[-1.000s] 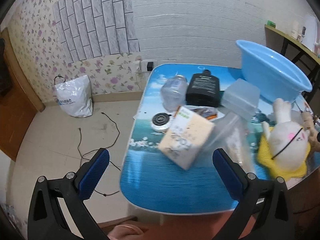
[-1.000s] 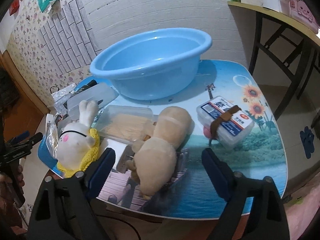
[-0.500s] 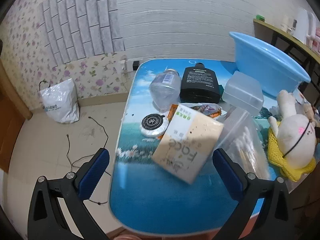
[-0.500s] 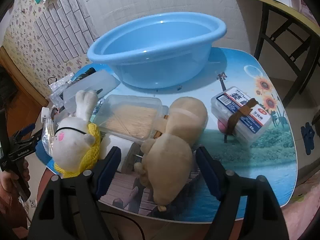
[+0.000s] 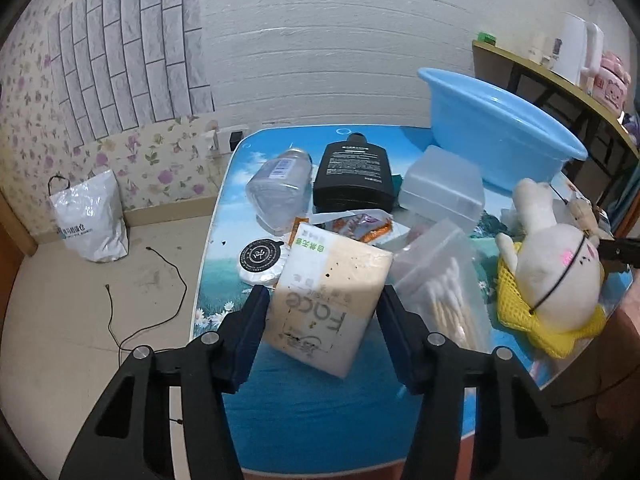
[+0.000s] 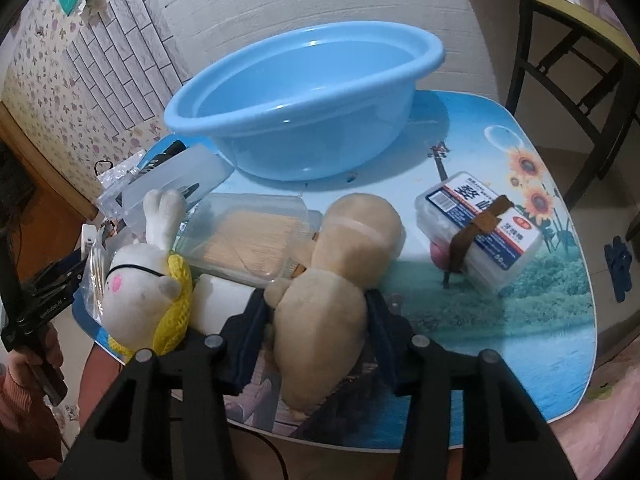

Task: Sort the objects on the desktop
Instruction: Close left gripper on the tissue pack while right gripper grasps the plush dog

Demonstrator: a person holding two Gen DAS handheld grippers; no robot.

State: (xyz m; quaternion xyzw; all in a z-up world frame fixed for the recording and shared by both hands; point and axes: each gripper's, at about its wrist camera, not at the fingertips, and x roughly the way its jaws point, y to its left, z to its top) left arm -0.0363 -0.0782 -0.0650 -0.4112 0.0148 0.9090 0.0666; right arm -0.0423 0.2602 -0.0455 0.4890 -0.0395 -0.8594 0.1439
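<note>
My left gripper (image 5: 322,312) has its blue pads against both sides of a beige "Face" tissue pack (image 5: 328,300) on the blue table (image 5: 320,412). My right gripper (image 6: 316,320) has closed around the body of a tan plush toy (image 6: 332,292). A white rabbit plush with yellow netting (image 6: 140,292) lies left of it and also shows in the left wrist view (image 5: 552,280). The blue basin (image 6: 304,100) stands at the back, empty.
In the left wrist view lie a black bottle (image 5: 352,176), a clear bottle (image 5: 280,192), a round tin (image 5: 260,258), a cotton-swab bag (image 5: 440,296) and a clear box (image 5: 440,192). In the right wrist view lie a toothpick box (image 6: 248,240) and a strapped floss box (image 6: 480,228).
Both grippers moved forward and narrowed: the left around the tissue pack, the right around the tan plush. The objects on the table have not shifted.
</note>
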